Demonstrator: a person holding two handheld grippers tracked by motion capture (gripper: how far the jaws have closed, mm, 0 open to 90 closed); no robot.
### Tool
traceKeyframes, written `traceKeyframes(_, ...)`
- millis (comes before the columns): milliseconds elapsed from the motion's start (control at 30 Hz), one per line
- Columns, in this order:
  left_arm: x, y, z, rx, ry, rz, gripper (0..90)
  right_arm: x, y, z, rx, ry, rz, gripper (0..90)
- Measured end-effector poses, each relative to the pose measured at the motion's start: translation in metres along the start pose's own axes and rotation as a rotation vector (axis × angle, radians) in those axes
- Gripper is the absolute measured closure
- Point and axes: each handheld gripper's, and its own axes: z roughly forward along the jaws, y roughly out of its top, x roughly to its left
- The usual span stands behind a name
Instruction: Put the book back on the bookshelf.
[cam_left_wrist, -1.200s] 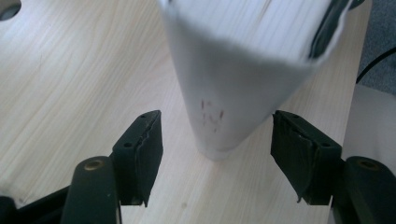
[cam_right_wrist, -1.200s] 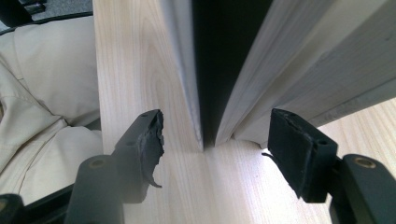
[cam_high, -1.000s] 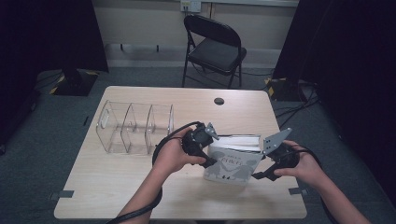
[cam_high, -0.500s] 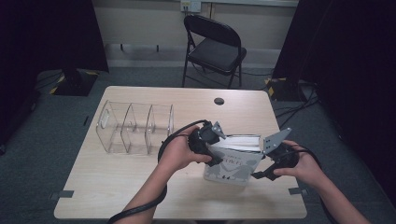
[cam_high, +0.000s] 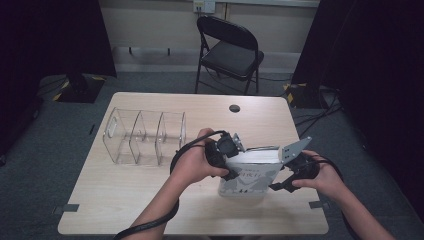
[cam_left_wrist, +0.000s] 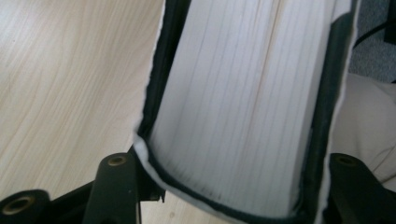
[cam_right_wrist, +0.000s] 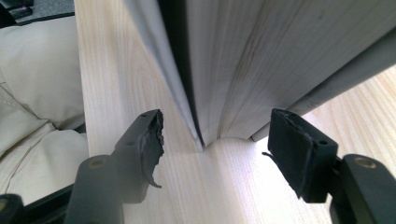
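A thick book (cam_high: 250, 175) with a white patterned cover and dark edging stands upright on the wooden table (cam_high: 150, 200), right of centre near the front. My left gripper (cam_high: 226, 159) is at the book's upper left end. In the left gripper view the page block (cam_left_wrist: 243, 93) spans the whole gap between the jaws, so the left gripper (cam_left_wrist: 233, 186) is shut on the book. My right gripper (cam_high: 281, 183) is low at the book's right end. In the right gripper view it (cam_right_wrist: 215, 140) is open, its jaws either side of the book's bottom corner (cam_right_wrist: 205, 126) without touching.
A clear plastic organiser (cam_high: 145, 135) with three compartments stands on the left half of the table. A small dark hole (cam_high: 234, 108) sits near the far edge. A black folding chair (cam_high: 227, 50) stands beyond the table. Cables trail from both grippers.
My left hand and gripper have shifted a little to the right, closing in on the book's left end. The right gripper has hardly moved.
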Motion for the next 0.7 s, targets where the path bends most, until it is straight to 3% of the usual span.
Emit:
traceKeyframes(100,-0.003,-0.001,-0.001,-0.002,-0.006,0.011,47.7,0.000,0.000,-0.001,-0.002,-0.006,0.007,35.2)
traceKeyframes(333,-0.008,-0.003,-0.004,0.013,-0.013,-0.018,51.5,-0.004,0.000,-0.001,-0.024,-0.033,0.012,35.0)
traceKeyframes(433,-0.011,-0.004,-0.005,0.017,0.002,-0.029,52.0,-0.004,-0.001,0.001,-0.014,-0.047,0.020,34.6)
traceKeyframes(700,-0.014,-0.005,-0.006,0.035,0.022,-0.061,51.8,-0.006,-0.001,0.001,-0.050,-0.059,0.020,34.3)
